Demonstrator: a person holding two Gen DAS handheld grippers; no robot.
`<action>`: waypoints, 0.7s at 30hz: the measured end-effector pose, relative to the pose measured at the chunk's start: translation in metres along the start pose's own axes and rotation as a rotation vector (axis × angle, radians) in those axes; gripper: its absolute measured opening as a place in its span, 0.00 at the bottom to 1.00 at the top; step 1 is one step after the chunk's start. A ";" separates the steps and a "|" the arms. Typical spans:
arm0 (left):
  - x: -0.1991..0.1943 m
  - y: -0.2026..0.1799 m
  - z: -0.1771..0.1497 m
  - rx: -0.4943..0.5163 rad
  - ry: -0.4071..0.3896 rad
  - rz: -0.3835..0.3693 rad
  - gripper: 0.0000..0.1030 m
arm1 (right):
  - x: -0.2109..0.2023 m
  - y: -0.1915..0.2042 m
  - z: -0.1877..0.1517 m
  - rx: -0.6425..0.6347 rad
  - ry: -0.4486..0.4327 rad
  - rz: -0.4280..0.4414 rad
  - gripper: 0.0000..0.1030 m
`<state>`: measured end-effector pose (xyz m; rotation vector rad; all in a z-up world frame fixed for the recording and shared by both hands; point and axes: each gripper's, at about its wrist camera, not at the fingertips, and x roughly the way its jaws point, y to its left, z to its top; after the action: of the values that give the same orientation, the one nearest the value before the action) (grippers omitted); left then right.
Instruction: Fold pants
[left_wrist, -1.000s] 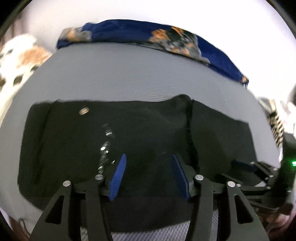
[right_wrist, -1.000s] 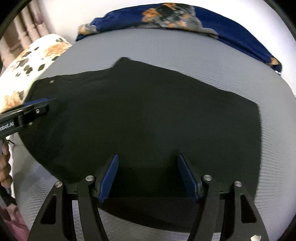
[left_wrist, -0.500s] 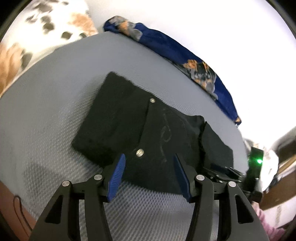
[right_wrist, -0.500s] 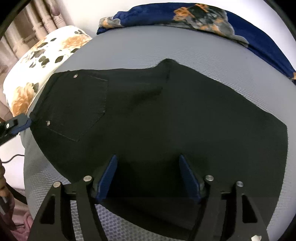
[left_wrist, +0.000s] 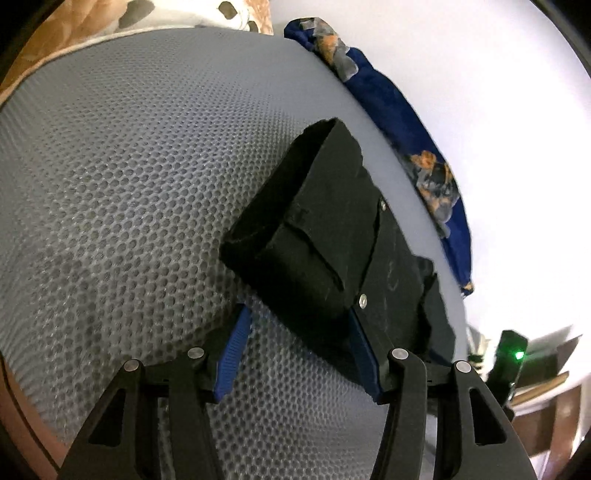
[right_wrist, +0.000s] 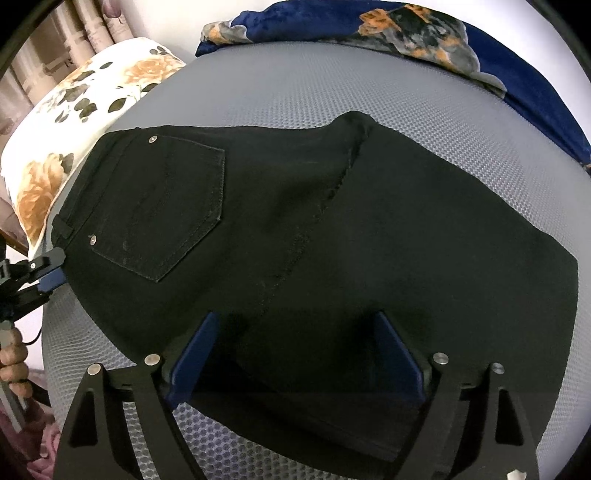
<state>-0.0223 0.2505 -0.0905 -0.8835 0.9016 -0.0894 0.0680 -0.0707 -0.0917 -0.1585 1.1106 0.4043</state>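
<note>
Black pants (right_wrist: 314, 236) lie folded flat on a grey mesh mattress (right_wrist: 332, 85), back pocket with rivets up at the left. In the left wrist view the waistband end of the pants (left_wrist: 325, 243) shows from the side. My left gripper (left_wrist: 299, 332) is open at the waistband corner, its right finger beside the cloth; it also shows at the left edge of the right wrist view (right_wrist: 44, 273). My right gripper (right_wrist: 295, 336) is open and hovers low over the near edge of the pants.
A blue patterned blanket (right_wrist: 406, 26) lies along the far edge of the mattress by a white wall. A floral pillow (right_wrist: 85, 110) sits at the left. Brown furniture (left_wrist: 546, 387) stands beyond the mattress at the right.
My left gripper has drawn back and swung around to the waistband end, off the pants. The right gripper has pulled back slightly, showing more of the pocket.
</note>
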 end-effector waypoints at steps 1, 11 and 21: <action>0.001 0.002 0.001 -0.004 -0.003 -0.008 0.53 | 0.001 0.001 0.001 -0.003 0.002 -0.005 0.83; 0.011 0.013 0.023 -0.029 -0.020 -0.082 0.54 | 0.005 0.003 0.002 0.010 0.008 -0.019 0.85; 0.027 0.002 0.040 0.028 -0.090 -0.057 0.57 | 0.008 0.006 0.002 0.011 0.005 -0.030 0.88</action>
<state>0.0232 0.2662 -0.0971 -0.8806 0.7901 -0.1107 0.0704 -0.0630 -0.0970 -0.1657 1.1136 0.3711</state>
